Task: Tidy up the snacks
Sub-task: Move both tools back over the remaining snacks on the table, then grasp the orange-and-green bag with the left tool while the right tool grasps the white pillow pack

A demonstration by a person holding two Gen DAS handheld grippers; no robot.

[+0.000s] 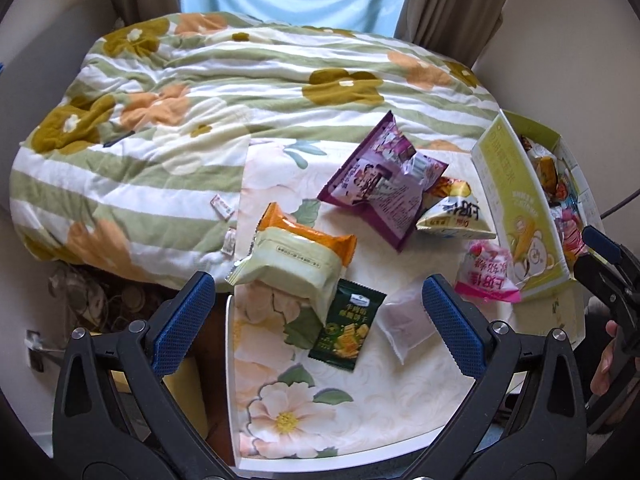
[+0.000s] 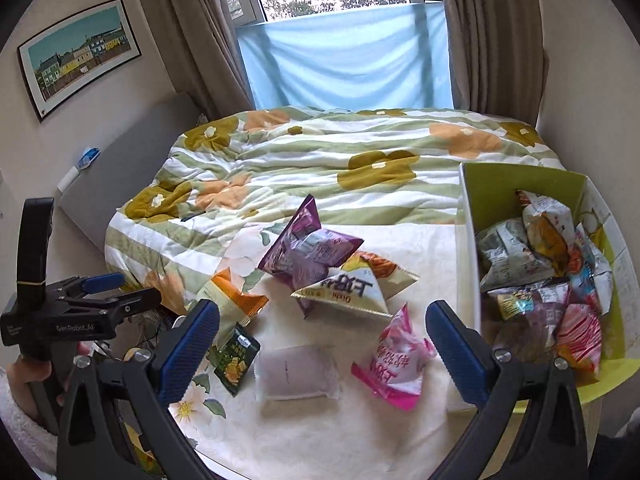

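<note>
Bedroom setting: a bed with a striped floral quilt (image 2: 320, 168) is running up to a curtained window, and in front of it we are working over a bench (image 2: 320, 432) covered by a cream flowered cloth. Loose snack packets are lying on the cloth; a green cardboard box (image 2: 520, 188) at the right edge is already holding a heap of wrapped snacks.

Both claws are hanging above the near edge of the bench, empty. We are reading the left claw (image 1: 318, 312) as spread wide, nothing between its blue pads. The right claw (image 2: 322, 340) is likewise wide apart and touching nothing.

Loose items:
- pink packet (image 2: 394, 360), nearest the box, just left of the right claw's right finger
- frosted white pouch (image 2: 296, 372), flat, between the right claw's fingers in view
- small dark green packet (image 1: 348, 326), partly under the orange-and-cream packet (image 1: 296, 256)
- purple bag (image 1: 380, 184), leaning on a white triangular packet (image 2: 348, 290)

Handling judgement: all look light, air-puffed and crinkly, with slick film, so a squeeze across the belly is likely to slip or crush the contents. We are expecting the crimped seam or a corner to give the firmest hold. The pink packet is standing partly up, its top edge offering the easiest pinch and the shortest carry to the box.
</note>
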